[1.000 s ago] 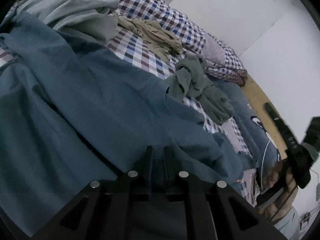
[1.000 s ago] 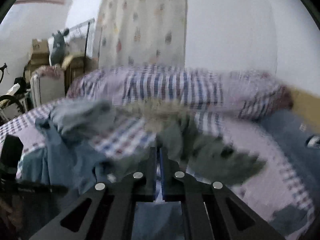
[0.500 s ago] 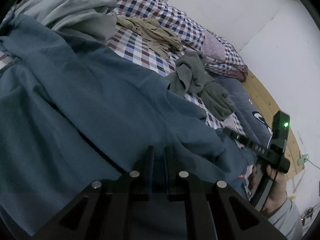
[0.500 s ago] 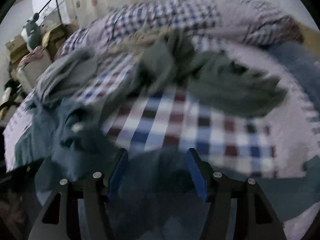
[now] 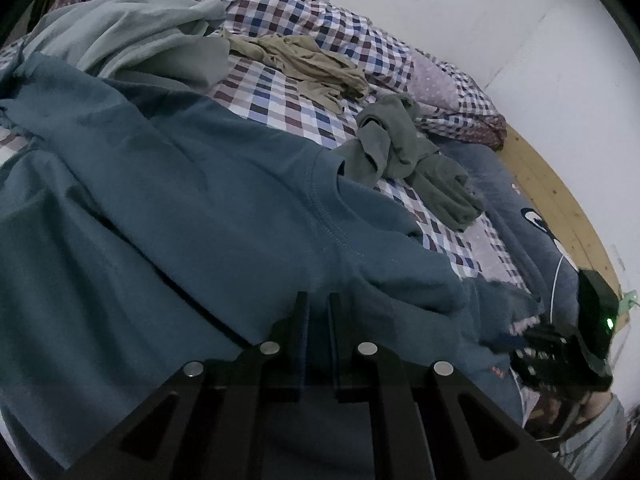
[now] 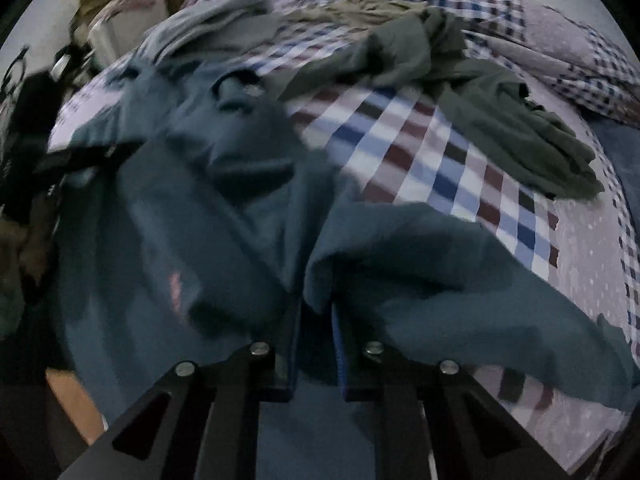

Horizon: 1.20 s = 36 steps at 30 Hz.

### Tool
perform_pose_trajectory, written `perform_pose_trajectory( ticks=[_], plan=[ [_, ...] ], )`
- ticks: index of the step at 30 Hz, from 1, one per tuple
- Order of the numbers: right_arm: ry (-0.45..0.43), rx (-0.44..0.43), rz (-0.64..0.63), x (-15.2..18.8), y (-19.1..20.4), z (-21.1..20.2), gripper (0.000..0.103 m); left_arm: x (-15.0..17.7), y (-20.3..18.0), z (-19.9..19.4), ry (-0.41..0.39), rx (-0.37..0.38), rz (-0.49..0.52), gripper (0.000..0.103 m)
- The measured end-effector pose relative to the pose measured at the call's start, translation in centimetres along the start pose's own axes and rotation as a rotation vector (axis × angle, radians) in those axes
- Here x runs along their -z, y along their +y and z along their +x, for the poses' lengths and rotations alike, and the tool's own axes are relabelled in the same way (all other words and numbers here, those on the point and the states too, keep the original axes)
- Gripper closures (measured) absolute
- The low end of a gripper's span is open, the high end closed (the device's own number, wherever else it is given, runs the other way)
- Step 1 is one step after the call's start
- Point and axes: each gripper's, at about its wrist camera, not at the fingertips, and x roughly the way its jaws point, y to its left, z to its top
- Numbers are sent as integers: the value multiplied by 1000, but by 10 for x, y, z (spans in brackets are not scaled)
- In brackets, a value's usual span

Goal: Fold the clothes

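Blue shirt (image 5: 192,208) spread on checked bed (image 5: 280,96). Left gripper (image 5: 318,308) clamped on shirt fabric; right gripper (image 6: 316,312) pinching shirt fold. Small orange mark (image 5: 497,372) unreadable.

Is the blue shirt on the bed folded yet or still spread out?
Not folded: the blue shirt lies rumpled across the bed.

A bed (image 5: 280,92) with a checked sheet is holding a big blue shirt (image 5: 180,208), green clothes (image 5: 400,152), tan clothes (image 5: 312,60) and a grey top (image 5: 132,40).
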Motion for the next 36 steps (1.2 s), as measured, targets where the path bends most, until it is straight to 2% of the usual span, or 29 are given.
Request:
perform_pose_trajectory(
  ticks=[4,6,8,9,10,13,15,19,23,27,30,32,34,36],
  plan=[
    [112,-66,-111,25,13,-12,87,1,-1,1,-4,-16,-9,96],
    [137,-91,-159,32,20,-19,86,1,-1,1,-6,-23,-15,96],
    [85,-103,-166,27,22,-34,75,1,-1,1,-8,-27,-19,96],
    [38,-103,-149,21,20,-42,61,1,-1,1,-9,-27,-22,96],
    [-10,-105,-128,14,18,-48,54,1,-1,2,-10,-27,-25,96],
    [-141,-123,-57,-13,6,-62,53,0,-1,2,-11,-25,-35,96],
    [-168,-129,-29,-32,-4,-60,53,-1,0,3,-10,-21,-38,96],
    [-109,-137,-10,-72,-23,-30,53,-2,2,3,-2,-7,-36,96],
    [11,-179,-16,-100,-29,19,53,-5,5,2,7,11,-45,96],
    [102,-182,-37,-109,-22,58,54,-8,10,0,3,20,-62,96],
    [149,-171,-57,-112,-15,80,56,-11,15,-3,-4,22,-74,96],
    [118,-140,-81,-108,-7,77,66,-13,19,-6,-10,21,-85,96],
    [76,-114,-92,-102,0,68,94,-15,24,-9,-18,19,-100,96],
    [6,-5,-119,-95,14,52,96,-16,29,-12,-28,17,-114,96]
  ],
)
